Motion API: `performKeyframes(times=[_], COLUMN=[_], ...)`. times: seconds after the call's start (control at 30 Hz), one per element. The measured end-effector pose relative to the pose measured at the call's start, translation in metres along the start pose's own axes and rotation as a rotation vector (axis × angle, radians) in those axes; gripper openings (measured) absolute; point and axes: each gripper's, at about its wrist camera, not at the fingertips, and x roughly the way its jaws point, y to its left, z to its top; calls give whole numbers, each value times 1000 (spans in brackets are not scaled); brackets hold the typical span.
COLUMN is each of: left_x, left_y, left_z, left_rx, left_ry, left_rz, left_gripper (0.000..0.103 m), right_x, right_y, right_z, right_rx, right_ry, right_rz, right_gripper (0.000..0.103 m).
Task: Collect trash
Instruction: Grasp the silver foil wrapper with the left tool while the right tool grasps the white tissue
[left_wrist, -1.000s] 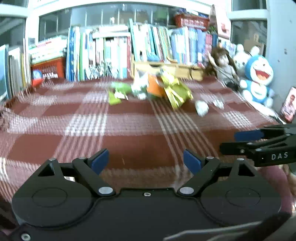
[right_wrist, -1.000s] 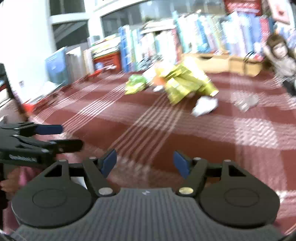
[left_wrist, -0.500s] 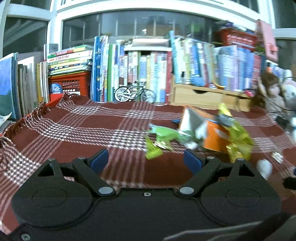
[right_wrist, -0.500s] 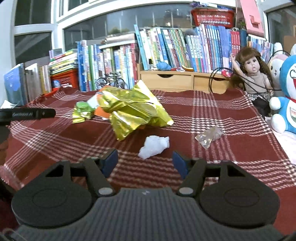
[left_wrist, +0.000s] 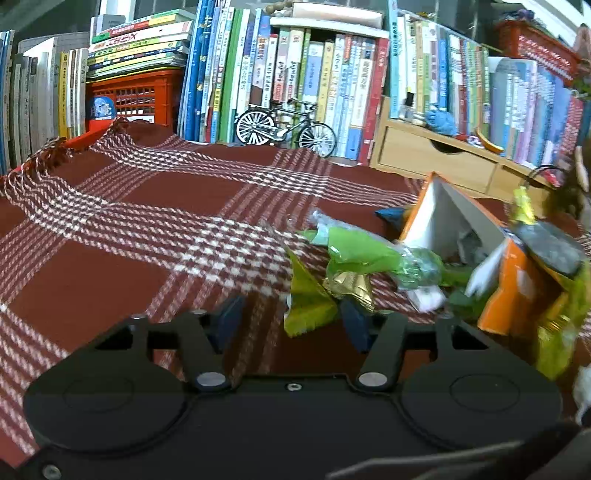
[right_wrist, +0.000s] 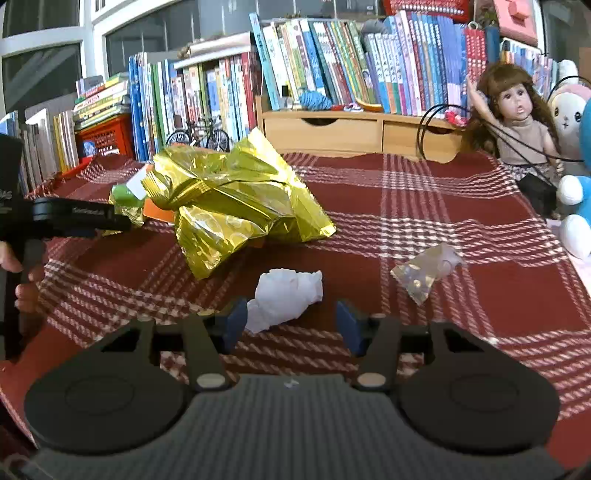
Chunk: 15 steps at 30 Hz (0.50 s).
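Currently, nothing is collected, judging from the layout: every piece of trash lies loose on the plaid-covered surface (right_wrist: 424, 206), and no bin shows in either view.

Largest: gold foil bag (right_wrist: 229, 199), at 11 o'clock from the right tool (right_wrist: 290, 325), leaning over an orange carton (left_wrist: 509, 291); the carton lies at 2 o'clock from the left tool (left_wrist: 291, 325).

Next: crumpled green wrapper (left_wrist: 365, 258), touching the carton's open end, with a yellow-green scrap (left_wrist: 306, 302) at 12 o'clock between the left tool's fingertips.

Then: white tissue wad (right_wrist: 284, 299), at 12 o'clock just ahead of the right tool, its near end beside the left-hand pad.

Smallest: clear plastic wrapper (right_wrist: 424, 271), at 1 o'clock, well apart from the foil bag.

Tool state: both spread wide, gripping nothing.

Judgement: task at its start; each tool is lined up for a first pick, five items left.
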Motion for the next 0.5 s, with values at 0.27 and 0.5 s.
performKeyframes(times=[0.27,0.5], left_x=[-13,-54], left_y=[3,5], left_z=[0,-19], left_rx=[-6,35], left_ry=[-39,-70], left_rz=[-25,-75], left_gripper=[12,10], right_x=[14,1], right_y=[1,3], right_z=[5,1], right_rx=[-9,-12], right_ry=[49,27], right_rz=[33,42], right_gripper=[33,30])
